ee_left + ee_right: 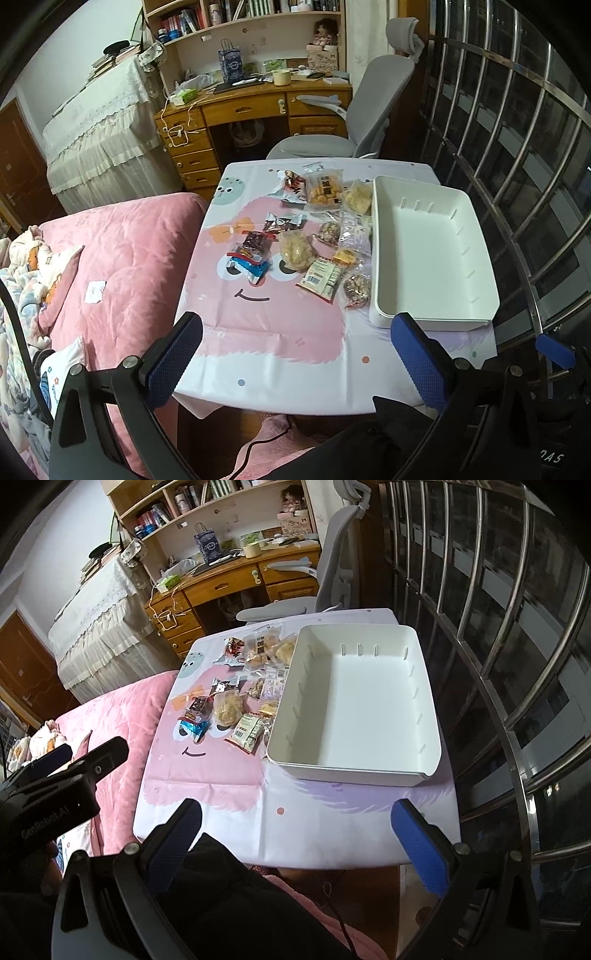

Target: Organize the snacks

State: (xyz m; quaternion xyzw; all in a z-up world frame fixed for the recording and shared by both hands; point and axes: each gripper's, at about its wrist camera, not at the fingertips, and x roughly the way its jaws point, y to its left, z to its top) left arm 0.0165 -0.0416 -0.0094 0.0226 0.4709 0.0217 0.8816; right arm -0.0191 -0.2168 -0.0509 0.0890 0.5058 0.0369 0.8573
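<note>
the table (280, 354) under its pink cartoon cloth carries the white plastic bin (476, 266) on its right side, and nothing lies in it, so i judge the sorting not yet begun. just left of the bin every snack packet (323, 277) lies in a loose scatter. my left gripper (295, 354) and right gripper (297, 834) both hang wide open and hold nothing, near the table's front edge.

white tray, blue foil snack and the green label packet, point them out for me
white tray (369, 709): right wrist view, bare inner floor.
blue foil snack (248, 267): left wrist view, middle of the wrapper.
green label packet (323, 276): left wrist view, centre of its printed label.
</note>
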